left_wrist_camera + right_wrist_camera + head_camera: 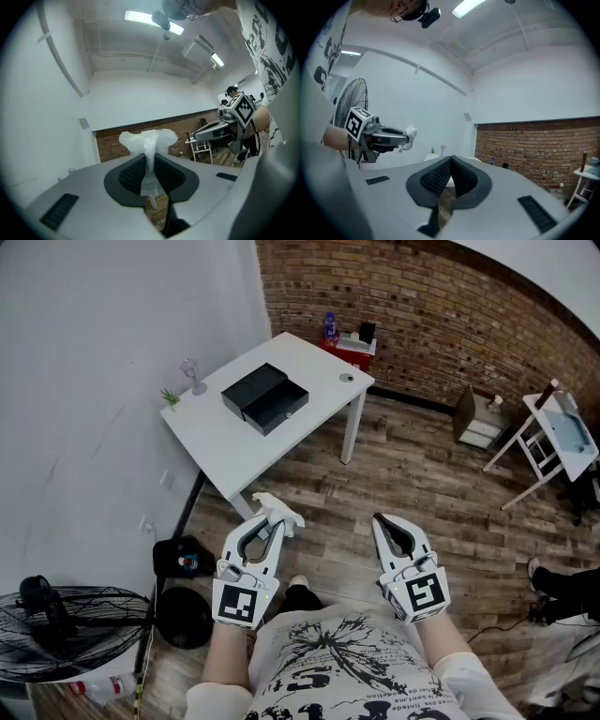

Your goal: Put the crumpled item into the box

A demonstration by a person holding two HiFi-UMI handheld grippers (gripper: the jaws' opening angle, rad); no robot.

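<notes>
My left gripper (274,518) is shut on a crumpled white item (278,509), which sticks out past its tips. In the left gripper view the crumpled item (148,143) is pinched between the dark pads. A black open box (265,397) lies on the white table (309,367), well ahead of both grippers. My right gripper (379,519) is held beside the left one, above the wooden floor, its jaws shut with nothing between them (450,161). From the right gripper view the left gripper (405,136) shows with the white item at its tip.
A small plant (171,397) and a glass (194,377) stand at the table's left edge by the white wall. A floor fan (66,629) is at lower left. A red cabinet (352,348) stands against the brick wall, and a white stand (553,442) at right.
</notes>
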